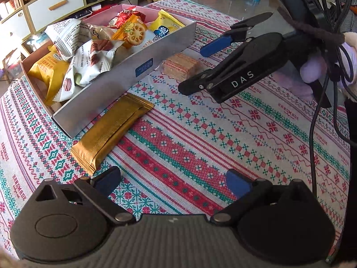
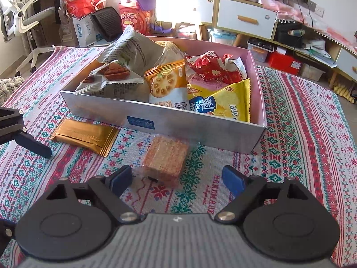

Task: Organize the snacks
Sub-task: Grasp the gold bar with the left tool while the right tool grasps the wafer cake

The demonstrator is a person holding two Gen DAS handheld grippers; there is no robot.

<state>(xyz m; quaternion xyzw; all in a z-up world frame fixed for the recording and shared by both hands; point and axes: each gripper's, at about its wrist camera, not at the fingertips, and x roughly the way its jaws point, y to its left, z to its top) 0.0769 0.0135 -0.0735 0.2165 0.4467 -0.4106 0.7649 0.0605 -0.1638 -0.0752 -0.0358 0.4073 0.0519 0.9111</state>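
Observation:
A silver box (image 1: pixel 125 82) (image 2: pixel 200 129) with a pink inside holds several snack packets. A gold wrapped bar (image 1: pixel 111 131) (image 2: pixel 86 135) lies on the patterned tablecloth beside the box's near wall. A clear-wrapped brown wafer block (image 1: pixel 180 65) (image 2: pixel 165 158) lies in front of the box. My left gripper (image 1: pixel 171 183) is open and empty, just right of the gold bar. My right gripper (image 2: pixel 178 178) (image 1: pixel 200 67) is open, with the wafer block just ahead between its fingers, apart from both pads.
The patterned tablecloth (image 1: pixel 245 138) (image 2: pixel 301 134) covers the whole table. A black cable (image 1: pixel 316 120) hangs at the right in the left wrist view. Shelves, drawers (image 2: pixel 245 17) and clutter stand beyond the table's far edge.

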